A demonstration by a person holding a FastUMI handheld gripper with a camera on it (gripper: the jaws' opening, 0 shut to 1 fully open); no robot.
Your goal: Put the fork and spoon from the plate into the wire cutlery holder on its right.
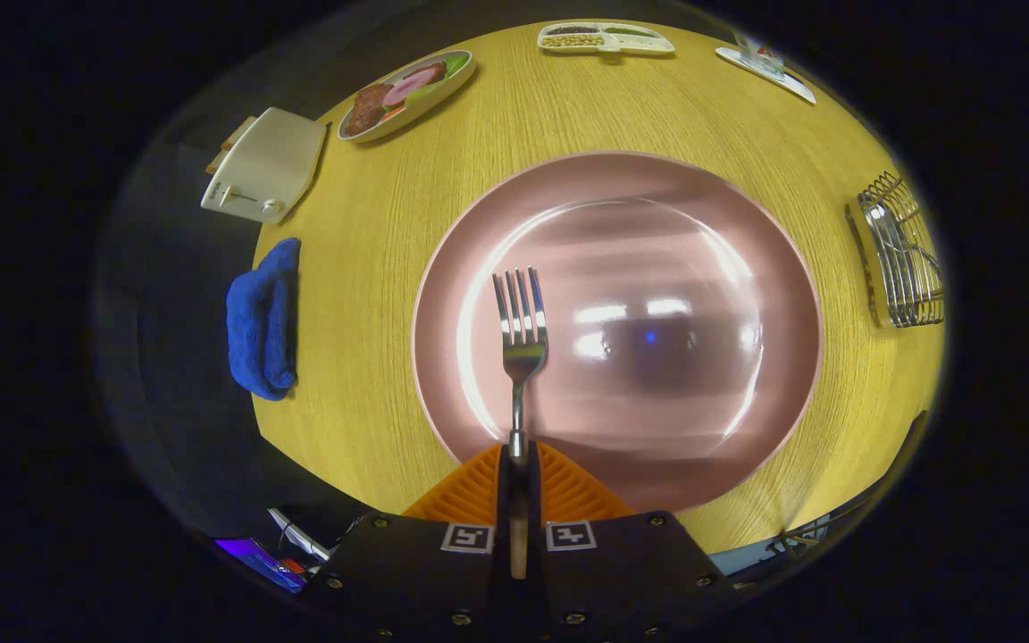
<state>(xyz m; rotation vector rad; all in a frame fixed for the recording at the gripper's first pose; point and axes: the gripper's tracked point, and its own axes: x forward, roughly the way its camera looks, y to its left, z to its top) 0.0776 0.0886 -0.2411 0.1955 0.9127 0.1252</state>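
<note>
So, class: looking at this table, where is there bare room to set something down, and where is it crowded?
The pink plate is bare apart from the fork, which the hand-held gripper is shut on. Bare wood lies between the plate and the blue cloth, and between the plate and the wire cutlery holder. The far edge is crowded: toaster, food dish, divided tray.

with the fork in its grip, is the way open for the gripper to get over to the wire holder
Probably yes. The gripper is shut on the fork, held above the pink plate. The wire cutlery holder stands to the plate's right, and only bare table lies between them.
</note>
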